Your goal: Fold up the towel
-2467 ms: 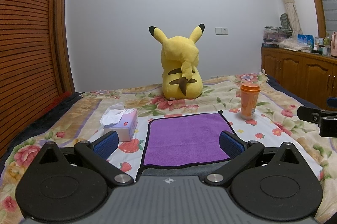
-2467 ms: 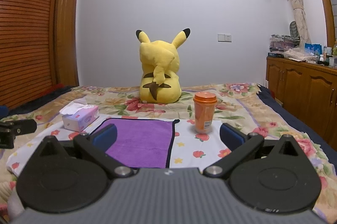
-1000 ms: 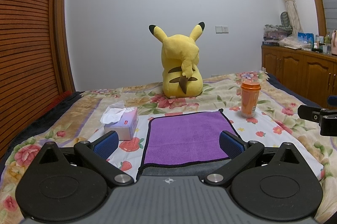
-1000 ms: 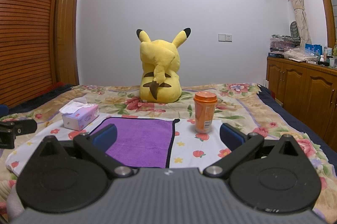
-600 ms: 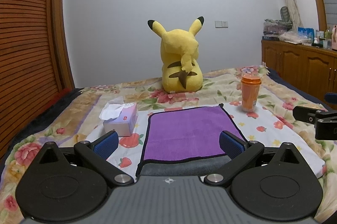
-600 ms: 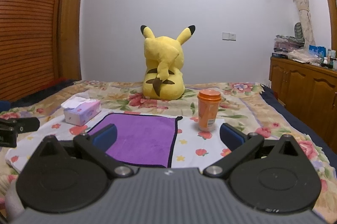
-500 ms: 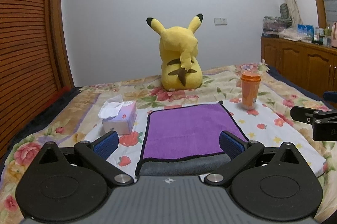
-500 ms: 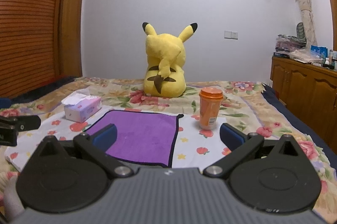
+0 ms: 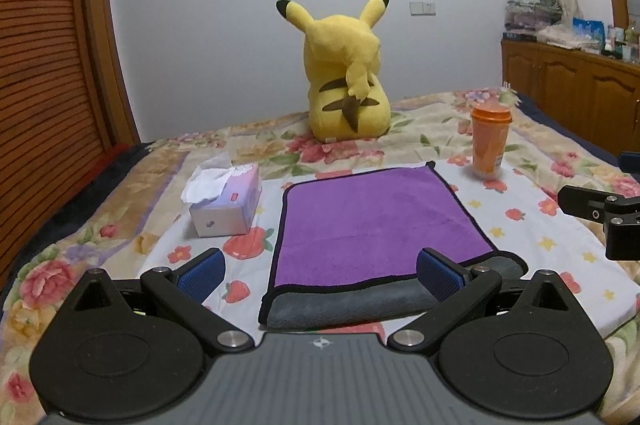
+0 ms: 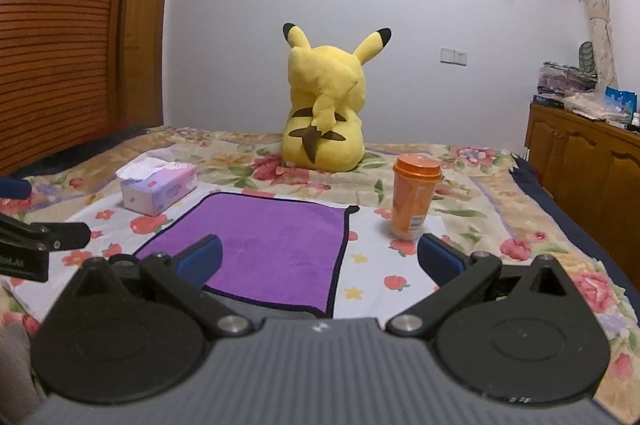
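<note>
A purple towel with a dark border lies flat on the flowered bedspread; its near edge shows a grey underside. It also shows in the right wrist view. My left gripper is open and empty, hovering just before the towel's near edge. My right gripper is open and empty, over the towel's near right corner. The right gripper's finger shows at the right edge of the left wrist view; the left gripper's finger shows at the left edge of the right wrist view.
A tissue box sits left of the towel. An orange lidded cup stands at its far right. A yellow plush toy sits behind. A wooden cabinet is on the right, a slatted wooden wall on the left.
Both grippers have risen and tilted a little downward, so the towel sits higher in both views. The towel, box and cup have not moved.
</note>
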